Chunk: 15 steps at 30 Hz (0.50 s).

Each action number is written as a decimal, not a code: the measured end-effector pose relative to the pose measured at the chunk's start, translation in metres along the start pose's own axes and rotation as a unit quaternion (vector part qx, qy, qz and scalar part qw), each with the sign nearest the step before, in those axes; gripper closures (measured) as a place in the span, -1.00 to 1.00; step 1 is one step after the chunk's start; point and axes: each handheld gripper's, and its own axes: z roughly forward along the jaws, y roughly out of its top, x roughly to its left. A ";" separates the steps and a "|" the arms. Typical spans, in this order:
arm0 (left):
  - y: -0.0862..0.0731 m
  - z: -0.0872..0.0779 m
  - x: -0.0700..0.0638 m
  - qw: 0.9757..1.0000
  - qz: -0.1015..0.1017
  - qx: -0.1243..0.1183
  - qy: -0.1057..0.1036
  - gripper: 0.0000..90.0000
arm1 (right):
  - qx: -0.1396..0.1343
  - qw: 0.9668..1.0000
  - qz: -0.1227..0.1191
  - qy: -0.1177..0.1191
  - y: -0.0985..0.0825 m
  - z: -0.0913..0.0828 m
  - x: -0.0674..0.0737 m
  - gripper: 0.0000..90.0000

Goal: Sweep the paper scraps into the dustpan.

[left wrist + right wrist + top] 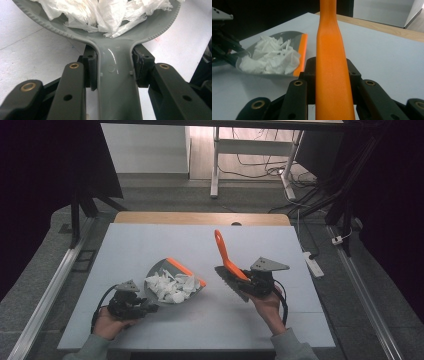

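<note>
Pale grey tabletop (150, 245) on a wood-edged bench, dark curtains to either side and cabled floor beyond. Left gripper (113, 68): jaws closed firmly on the flat neck of the grey dustpan's (115, 82) handle, pads pressed to both edges. Outward from the jaws, the handle widens into a shallow scoop with a ribbed rim and an orange lip (301, 53) at its far edge; the scoop sits at the left-centre of the table and carries a heap of crumpled white tissue (107, 15). Right gripper (332, 75): jaws closed on the orange handle (330, 62) of a hand brush (231, 270), which tapers upward to a narrow tip and stands just right of the dustpan, apart from it; its grey bristle head (232, 282) lies near the gripper. Judged handling: both tools are stiff, smooth moulded plastic, light, and somewhat slippery, so the narrow handles are the sound holds. Tissue is soft, nearly weightless and loose, likely to spill if the pan tilts.
</note>
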 end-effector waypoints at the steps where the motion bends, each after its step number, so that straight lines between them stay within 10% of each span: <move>1: 0.000 -0.001 0.000 1.000 0.000 -0.001 0.000 0.36 | 0.002 1.000 -0.003 -0.002 -0.001 -0.003 0.000 0.56; 15: -0.006 -0.011 -0.001 0.998 -0.029 -0.040 0.030 0.36 | -0.001 1.000 0.001 0.009 -0.013 -0.031 -0.008 0.56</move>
